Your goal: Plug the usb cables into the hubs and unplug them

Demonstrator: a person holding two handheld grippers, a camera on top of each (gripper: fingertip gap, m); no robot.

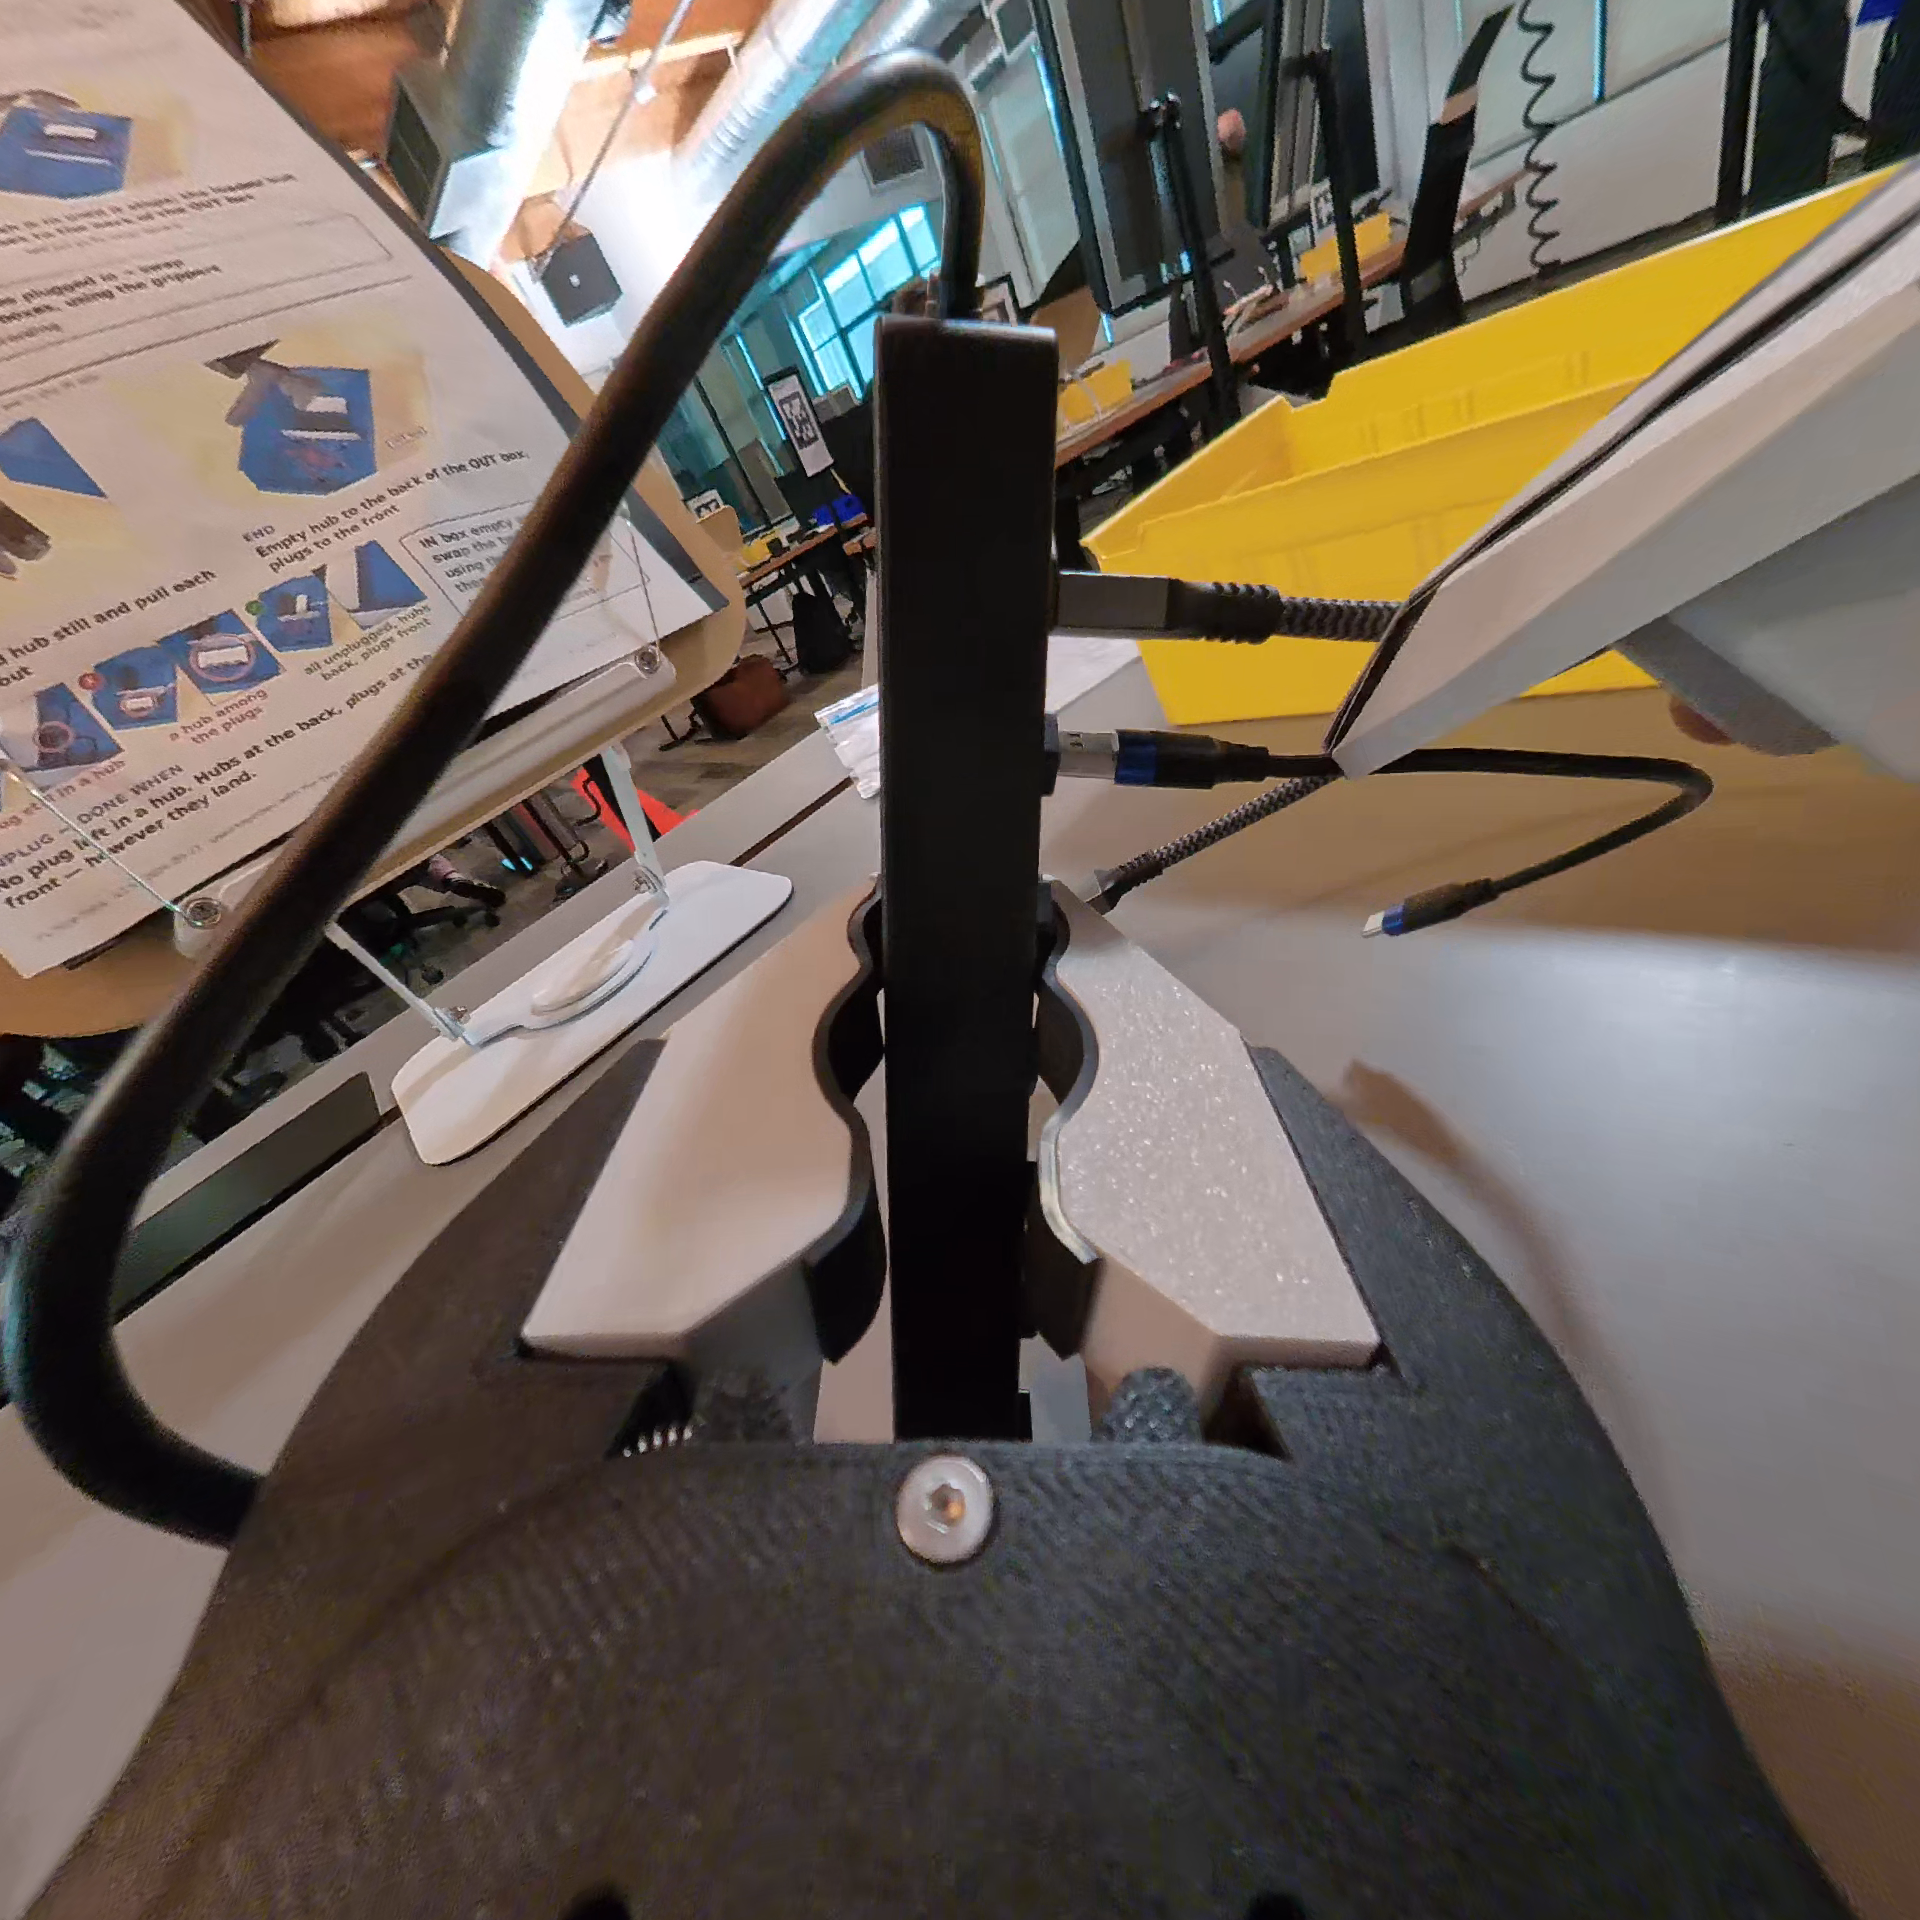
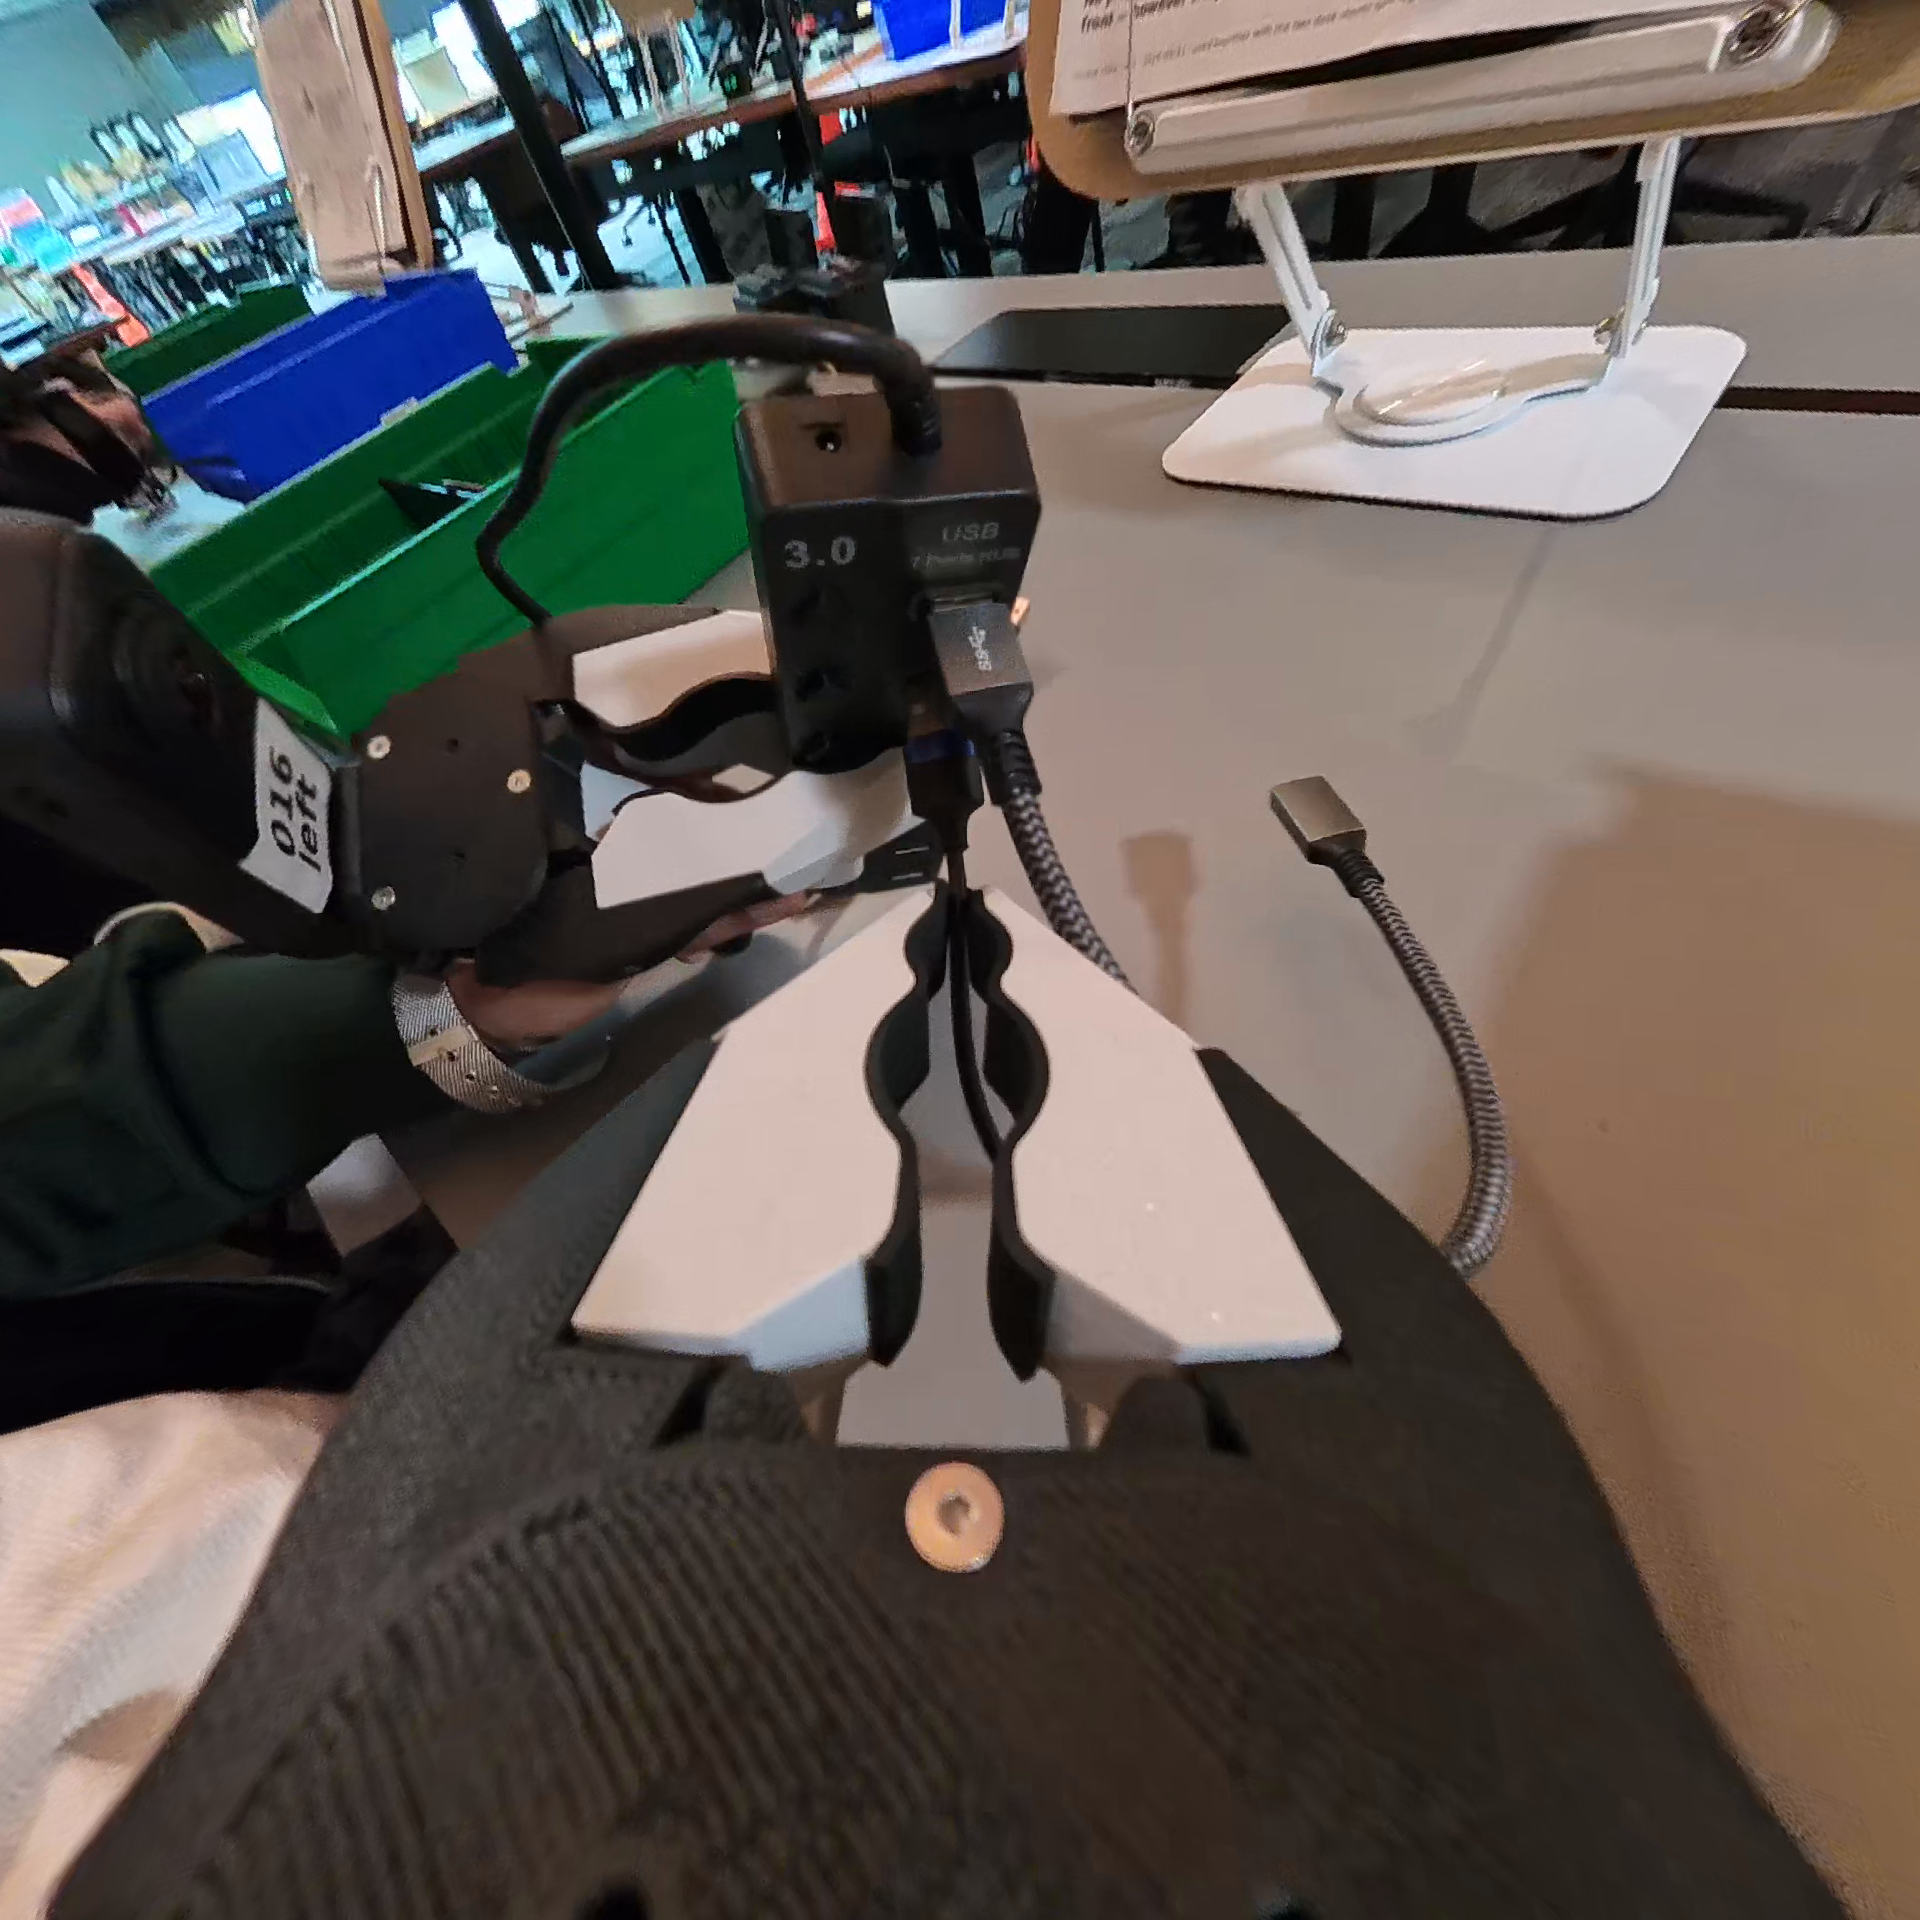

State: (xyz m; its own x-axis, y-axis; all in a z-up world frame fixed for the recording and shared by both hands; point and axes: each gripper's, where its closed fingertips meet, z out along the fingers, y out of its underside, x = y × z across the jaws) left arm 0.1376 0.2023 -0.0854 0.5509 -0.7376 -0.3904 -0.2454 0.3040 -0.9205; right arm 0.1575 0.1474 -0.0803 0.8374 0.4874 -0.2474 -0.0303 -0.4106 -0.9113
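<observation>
Right wrist view shows you the grey surface (image 2: 1558,644) first, with the green bin (image 2: 436,582) at its far left and the white stand base (image 2: 1455,426) behind. Your left tongs (image 2: 831,790) hold the black USB hub (image 2: 883,561) upright, clamped across its lower end, just in front of the green bin. Your right tongs (image 2: 961,914) are narrowed on the thin black cable (image 2: 971,1081) running down from the blue-ringed plug (image 2: 940,774), which sits in a lower port. Above it, the grey braided plug (image 2: 982,655) is also seated, and its braided cable (image 2: 1475,1091) loops to a loose grey connector (image 2: 1320,816) lying on the surface.

In the left wrist view, the yellow bin (image 1: 1403,499) lies beyond the hub (image 1: 961,727), and the thin cable's free blue-tipped end (image 1: 1429,914) rests well apart.

Risks, as I judge them: you are gripping cable, not plug body, so pulling may strain the cord or let it slip. A skewed pull could twist the hub in your left tongs or tug the neighbouring braided plug.

Hard to tell: the ports behind the plugs are hidden, and the right tongs' tips partly cover the contact point.
</observation>
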